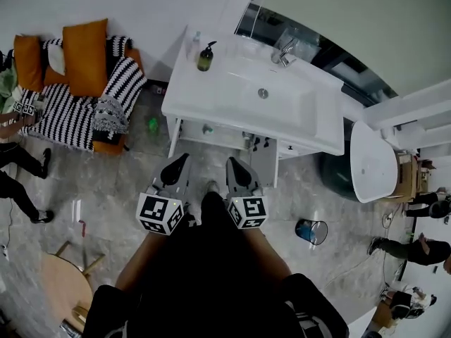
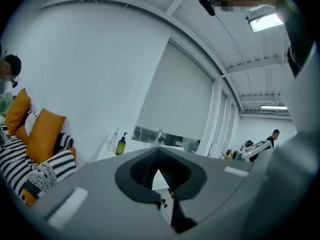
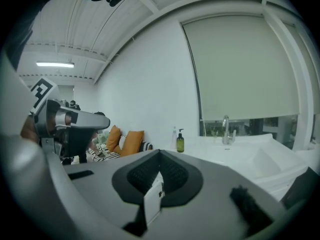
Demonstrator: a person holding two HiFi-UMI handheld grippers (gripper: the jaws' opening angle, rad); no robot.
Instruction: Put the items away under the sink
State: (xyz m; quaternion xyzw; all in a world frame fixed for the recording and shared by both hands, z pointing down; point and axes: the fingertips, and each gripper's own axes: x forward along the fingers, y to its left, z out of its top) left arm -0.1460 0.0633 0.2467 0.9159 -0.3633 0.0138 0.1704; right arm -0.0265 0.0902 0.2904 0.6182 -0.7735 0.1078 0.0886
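Note:
A white vanity [image 1: 211, 101] with a sink basin [image 1: 262, 94] and a faucet [image 1: 285, 51] stands ahead of me. On its back left corner are a green soap bottle [image 1: 205, 58] and a clear bottle [image 1: 193, 46]. The space under the sink [image 1: 211, 129] looks open, with small things inside that I cannot make out. My left gripper [image 1: 182, 159] and right gripper [image 1: 232, 162] are side by side in front of it, pointing at it. Both are shut and hold nothing. The left gripper view shows the soap bottle [image 2: 120, 145], and so does the right gripper view [image 3: 180, 143].
A striped sofa with orange cushions [image 1: 84, 55] is at the left. A green object [image 1: 152, 124] lies on the floor beside the vanity. A toilet [image 1: 371, 162] and a small bin [image 1: 311, 231] are at the right. A round wooden table [image 1: 63, 284] stands near left. People stand at both edges.

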